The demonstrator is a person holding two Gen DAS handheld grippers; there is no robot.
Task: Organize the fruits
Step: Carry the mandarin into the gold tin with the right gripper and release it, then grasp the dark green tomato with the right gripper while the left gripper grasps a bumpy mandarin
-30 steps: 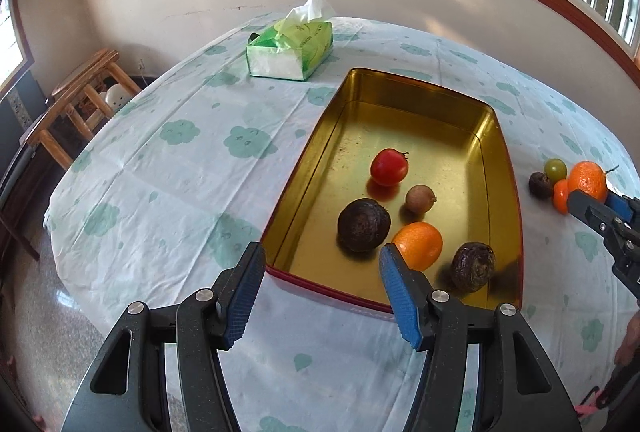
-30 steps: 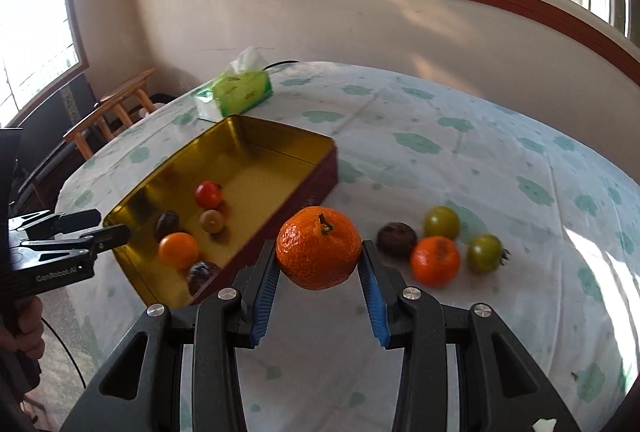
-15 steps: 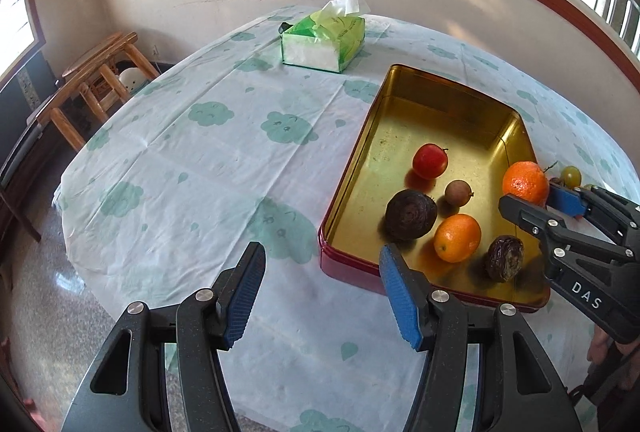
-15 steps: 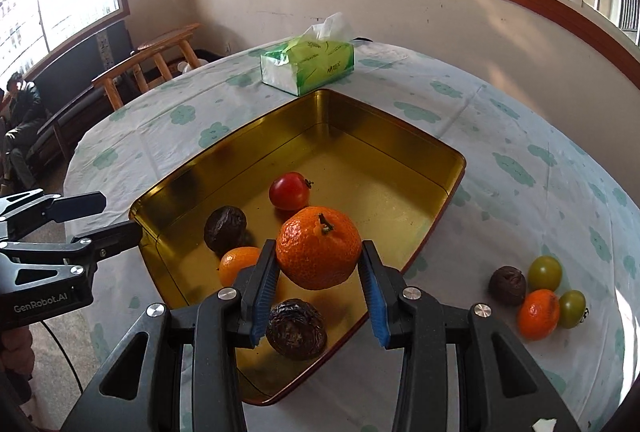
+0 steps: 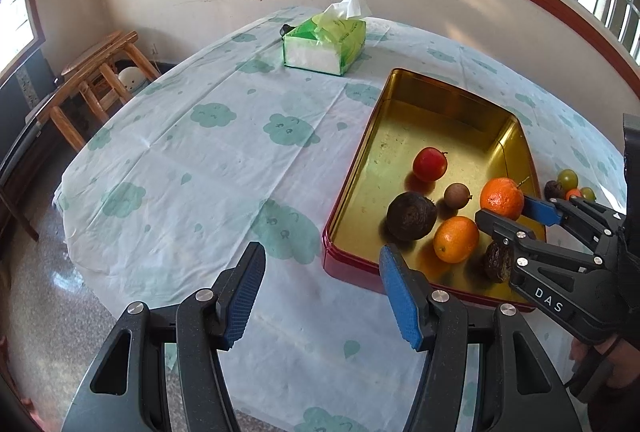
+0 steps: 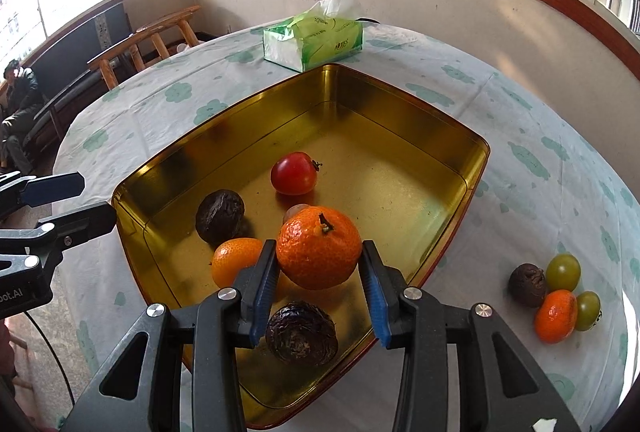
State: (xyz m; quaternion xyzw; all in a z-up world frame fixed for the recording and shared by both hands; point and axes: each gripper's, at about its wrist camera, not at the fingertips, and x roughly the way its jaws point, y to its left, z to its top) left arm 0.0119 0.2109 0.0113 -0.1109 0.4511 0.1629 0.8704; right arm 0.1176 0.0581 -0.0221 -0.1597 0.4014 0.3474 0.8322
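Note:
My right gripper [image 6: 318, 284] is shut on an orange tangerine [image 6: 319, 247] and holds it over the gold tray [image 6: 400, 120]; both also show in the left wrist view, the gripper [image 5: 520, 218] and the tangerine [image 5: 501, 198]. In the tray lie a red tomato [image 6: 293, 173], two dark wrinkled fruits [image 6: 219, 216] [image 6: 301, 334], a small orange [image 6: 234, 260] and a small brown fruit [image 5: 456, 195]. My left gripper [image 5: 320, 292] is open and empty, over the tablecloth left of the tray [image 5: 432, 88].
Several fruits lie on the cloth right of the tray: a dark one [image 6: 527, 285], an orange one [image 6: 556, 315], two green ones [image 6: 563, 271]. A green tissue box [image 5: 325, 44] stands at the table's far side. Wooden stools [image 5: 100, 72] stand beyond the left edge.
My right gripper has carried the tangerine from beside the loose fruits to over the tray. My left gripper has drawn back to the left of the tray, still open.

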